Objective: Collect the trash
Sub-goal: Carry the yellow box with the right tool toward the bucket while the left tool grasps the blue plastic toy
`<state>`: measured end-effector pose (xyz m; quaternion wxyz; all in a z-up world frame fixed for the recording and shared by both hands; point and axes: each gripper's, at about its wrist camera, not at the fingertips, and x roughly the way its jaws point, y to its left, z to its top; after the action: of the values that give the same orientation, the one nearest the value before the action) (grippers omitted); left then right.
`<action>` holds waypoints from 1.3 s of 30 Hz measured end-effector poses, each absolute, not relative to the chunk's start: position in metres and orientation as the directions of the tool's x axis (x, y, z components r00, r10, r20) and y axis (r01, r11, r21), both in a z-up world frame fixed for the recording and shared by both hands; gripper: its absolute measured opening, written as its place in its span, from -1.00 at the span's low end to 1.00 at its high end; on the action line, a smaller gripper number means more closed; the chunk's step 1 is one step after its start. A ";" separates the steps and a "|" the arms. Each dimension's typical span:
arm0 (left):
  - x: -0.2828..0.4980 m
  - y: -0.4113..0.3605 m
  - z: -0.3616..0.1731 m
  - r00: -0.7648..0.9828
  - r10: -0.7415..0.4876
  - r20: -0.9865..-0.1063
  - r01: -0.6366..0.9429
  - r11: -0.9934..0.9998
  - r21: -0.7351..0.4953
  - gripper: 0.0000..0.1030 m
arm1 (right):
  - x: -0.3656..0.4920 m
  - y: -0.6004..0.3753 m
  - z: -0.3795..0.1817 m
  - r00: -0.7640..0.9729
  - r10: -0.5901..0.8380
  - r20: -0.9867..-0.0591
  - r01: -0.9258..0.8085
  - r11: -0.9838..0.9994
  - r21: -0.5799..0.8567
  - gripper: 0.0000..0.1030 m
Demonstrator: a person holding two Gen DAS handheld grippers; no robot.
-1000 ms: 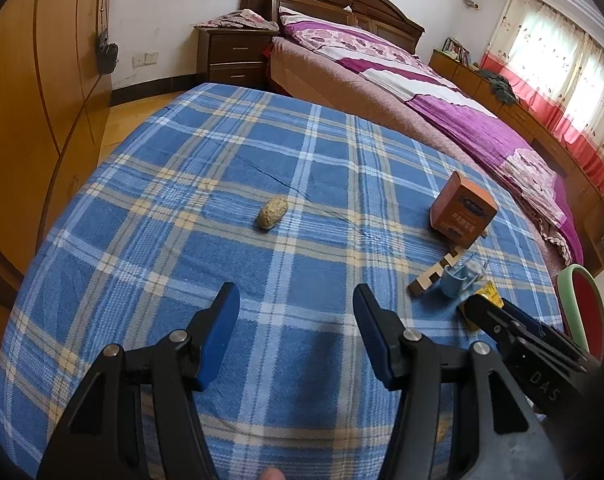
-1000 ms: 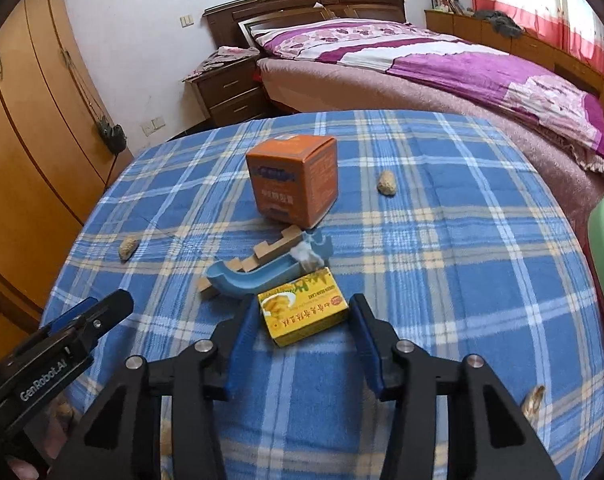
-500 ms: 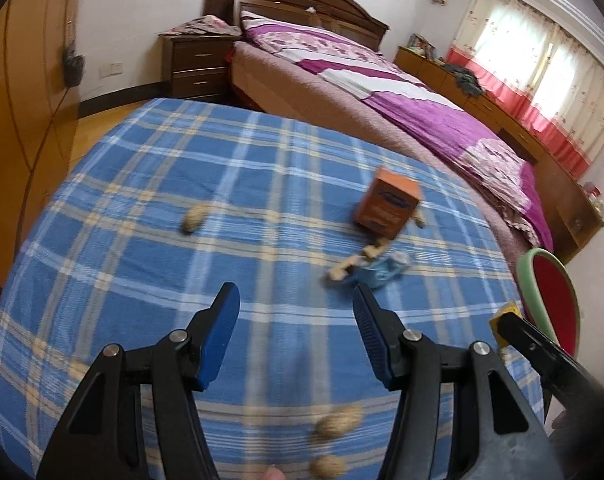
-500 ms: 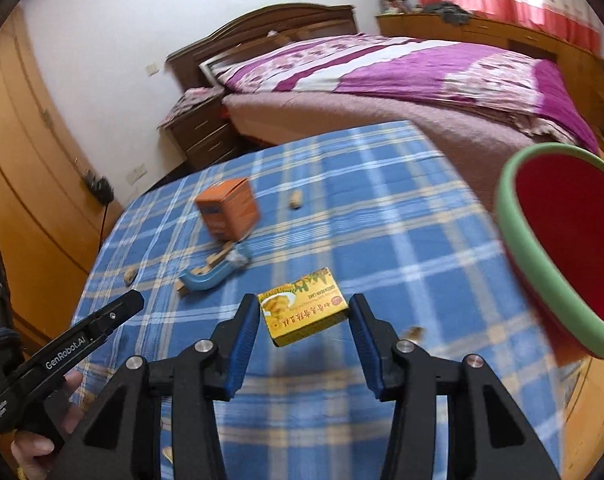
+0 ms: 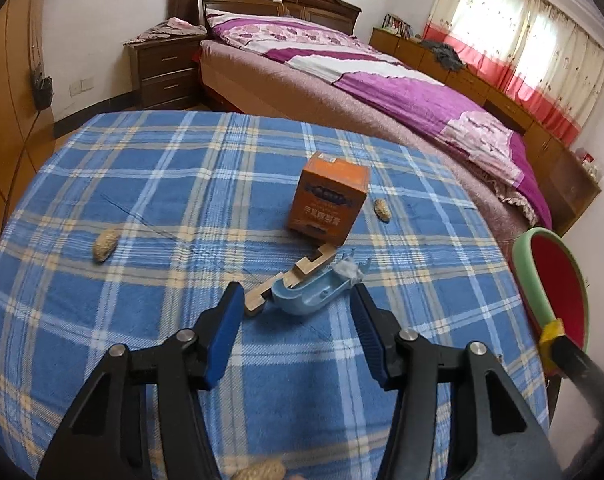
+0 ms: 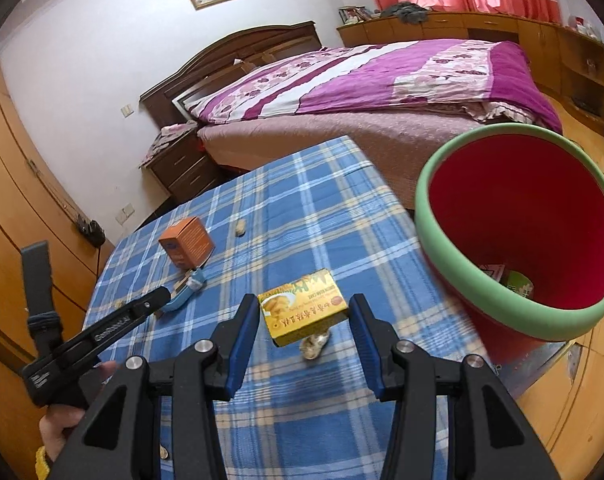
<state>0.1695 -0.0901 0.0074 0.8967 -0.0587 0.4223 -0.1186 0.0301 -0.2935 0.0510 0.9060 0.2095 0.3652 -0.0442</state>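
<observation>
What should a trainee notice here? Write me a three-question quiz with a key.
1. True or false: the right gripper grips the yellow box above the tablecloth.
2. The rim of the red bin is: A green, B blue, C black.
3. Which box stands on the tablecloth beyond the open left gripper?
Key: 1 true; 2 A; 3 the orange box.
</observation>
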 end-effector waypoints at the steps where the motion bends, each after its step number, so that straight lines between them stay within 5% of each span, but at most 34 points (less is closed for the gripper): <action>1: 0.170 -0.091 0.006 0.613 -0.261 -0.745 0.164 0.965 -0.203 0.00 | 0.028 -0.296 0.051 0.731 0.073 -0.679 0.236 0.906 0.351 -0.04; 9: 0.173 -0.096 0.000 0.614 -0.254 -0.747 0.178 0.967 -0.182 -0.66 | 0.023 -0.307 0.047 0.737 0.074 -0.672 0.252 0.892 0.375 -0.04; 13: 0.170 -0.096 0.000 0.611 -0.262 -0.747 0.180 0.965 -0.191 -0.79 | 0.020 -0.311 0.048 0.743 0.071 -0.666 0.257 0.888 0.380 -0.04; 39: 0.108 -0.167 0.068 0.606 -0.442 -0.662 0.390 0.890 -0.238 -0.79 | -0.045 -0.367 0.078 0.806 -0.039 -0.590 0.343 0.844 0.413 -0.04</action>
<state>0.1082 -0.1671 0.0675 0.8953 -0.0347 0.3784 -0.2324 -0.0455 -0.3667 0.0776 0.9143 0.2591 0.2932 -0.1044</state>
